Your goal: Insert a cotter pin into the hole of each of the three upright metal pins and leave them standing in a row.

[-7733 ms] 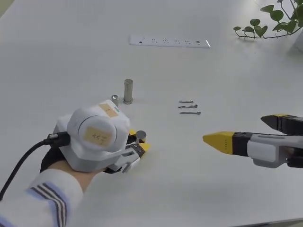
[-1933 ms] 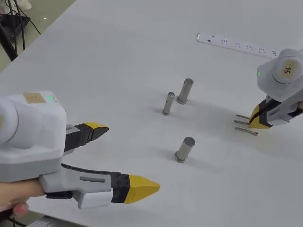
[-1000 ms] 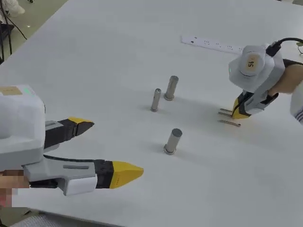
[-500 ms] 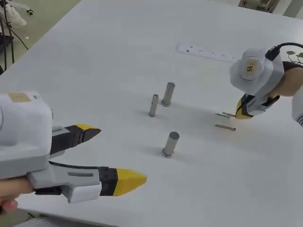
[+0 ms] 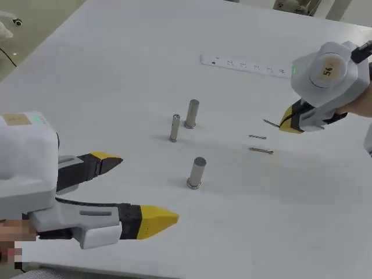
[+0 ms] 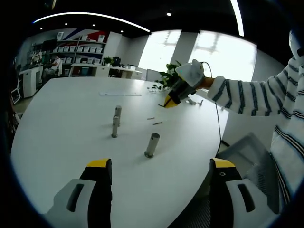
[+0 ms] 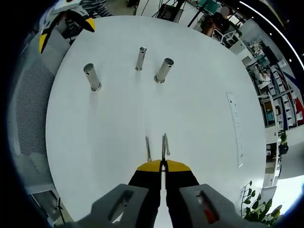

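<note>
Jaws of down-tilted right gripper (image 5: 286, 126) pinch cotter pin (image 5: 271, 123), left gripper (image 5: 142, 187) agape

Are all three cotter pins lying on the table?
No: two cotter pins lie on the table; the right gripper holds the third pin above it.

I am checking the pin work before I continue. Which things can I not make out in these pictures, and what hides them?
- Cross holes in the metal pins: too small to see in the head view and both gripper views.
- Gripped end of the cotter pin: hidden inside the shut right tongs, in the head and right gripper views.
- Rear of the left tongs: cut off by the head view's left edge.
</note>
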`<state>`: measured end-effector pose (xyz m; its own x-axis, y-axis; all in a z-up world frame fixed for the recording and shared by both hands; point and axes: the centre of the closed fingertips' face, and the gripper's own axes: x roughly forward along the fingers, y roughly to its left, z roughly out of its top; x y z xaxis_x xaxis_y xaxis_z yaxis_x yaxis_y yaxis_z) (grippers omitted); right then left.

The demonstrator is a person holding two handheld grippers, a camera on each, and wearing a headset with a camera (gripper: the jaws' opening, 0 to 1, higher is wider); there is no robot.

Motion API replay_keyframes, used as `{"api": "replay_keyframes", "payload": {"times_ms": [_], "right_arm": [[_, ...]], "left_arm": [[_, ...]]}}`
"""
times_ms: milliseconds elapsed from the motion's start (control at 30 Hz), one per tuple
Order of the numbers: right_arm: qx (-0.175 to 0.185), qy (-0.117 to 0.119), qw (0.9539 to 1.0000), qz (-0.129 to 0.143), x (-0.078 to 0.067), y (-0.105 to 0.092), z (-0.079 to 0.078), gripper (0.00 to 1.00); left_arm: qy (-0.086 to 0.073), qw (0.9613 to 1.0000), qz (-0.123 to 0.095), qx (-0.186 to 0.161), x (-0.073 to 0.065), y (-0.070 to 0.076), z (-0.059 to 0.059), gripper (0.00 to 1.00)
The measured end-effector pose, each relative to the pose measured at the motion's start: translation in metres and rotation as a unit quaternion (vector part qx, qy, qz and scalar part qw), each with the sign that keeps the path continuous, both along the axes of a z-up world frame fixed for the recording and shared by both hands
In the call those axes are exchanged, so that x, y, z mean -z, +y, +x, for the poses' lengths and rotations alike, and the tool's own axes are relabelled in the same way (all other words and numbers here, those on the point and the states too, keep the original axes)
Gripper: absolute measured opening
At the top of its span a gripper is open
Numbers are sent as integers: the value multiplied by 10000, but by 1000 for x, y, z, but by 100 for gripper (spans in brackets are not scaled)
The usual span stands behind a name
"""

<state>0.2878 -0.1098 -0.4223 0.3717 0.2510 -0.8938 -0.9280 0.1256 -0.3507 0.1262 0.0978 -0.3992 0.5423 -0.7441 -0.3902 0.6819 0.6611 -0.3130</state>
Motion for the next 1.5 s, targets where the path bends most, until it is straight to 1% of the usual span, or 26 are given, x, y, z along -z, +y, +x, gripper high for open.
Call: {"api": "replay_keyframes", "payload": {"times_ms": [33, 67, 100, 167, 200, 233, 267, 400, 467, 600, 633, 667, 733, 833, 900, 967, 1067, 1167, 1233, 1300, 1400, 1433, 1500], "right_arm": [[-20, -86, 10000, 27, -2, 1, -5, 0], [-10, -137, 9998, 136, -5, 4, -7, 0], [13, -173, 9991, 391, -8, 11, -13, 0], [14, -341, 9980, 530, -14, 15, -19, 0], [-7, -399, 9978, 524, -16, 15, -22, 0], [-41, -534, 9970, 565, -20, 18, -26, 0], [-53, -575, 9966, 583, -22, 19, -27, 0], [-165, -936, 9928, 724, -35, 29, -40, 0], [-202, -1091, 9903, 842, -42, 34, -46, 0], [-300, -1361, 9861, 906, -52, 43, -56, 0], [-325, -1427, 9849, 928, -55, 45, -57, 0], [-368, -1502, 9835, 937, -57, 47, -60, 0], [-406, -1580, 9818, 968, -61, 51, -63, 0], [-482, -1714, 9789, 999, -66, 57, -68, 0], [-524, -1748, 9777, 1039, -69, 61, -71, 0], [-567, -1797, 9765, 1047, -70, 64, -73, 0], [-662, -1856, 9750, 1031, -70, 68, -74, 0], [-720, -1872, 9746, 1002, -67, 73, -79, 0], [-739, -1829, 9749, 1030, -63, 76, -82, 0], [-784, -1821, 9752, 981, -60, 79, -85, 0], [-816, -1813, 9749, 997, -59, 83, -88, 0], [-833, -1826, 9747, 985, -59, 84, -90, 0], [-883, -1849, 9743, 941, -59, 86, -91, 0]], "left_arm": [[-13, 10000, -2, 15, -1, -1, 1, 83], [-27, 10000, 0, 38, -2, -1, 2, 82], [-44, 10000, 6, 66, -4, -3, 3, 82], [-70, 9999, 16, 115, -6, -5, 5, 81], [-79, 9999, 15, 130, -7, -7, 6, 81], [-82, 9999, 13, 151, -8, -9, 8, 81], [-77, 9998, 9, 157, -9, -9, 9, 80], [-82, 9998, 19, 163, -12, -16, 17, 80], [-76, 9997, -13, 213, -14, -21, 20, 77], [-70, 9995, -110, 281, -19, -32, 28, 74], [-89, 9994, -155, 300, -20, -34, 29, 73], [-144, 9991, -217, 337, -23, -38, 32, 70], [-130, 9989, -305, 345, -25, -43, 37, 67], [-126, 9985, -354, 394, -27, -49, 43, 66], [-111, 9982, -414, 430, -29, -53, 45, 64], [-92, 9975, -539, 444, -33, -57, 48, 60], [-59, 9969, -610, 488, -39, -63, 51, 55], [-68, 9963, -667, 533, -44, -70, 55, 50], [-43, 9957, -737, 558, -46, -74, 58, 46], [-11, 9952, -813, 541, -48, -77, 61, 41], [-47, 9945, -879, 558, -51, -82, 64, 31], [-39, 9944, -892, 565, -52, -84, 64, 30], [28, 9937, -942, 603, -52, -88, 64, 28]]}}
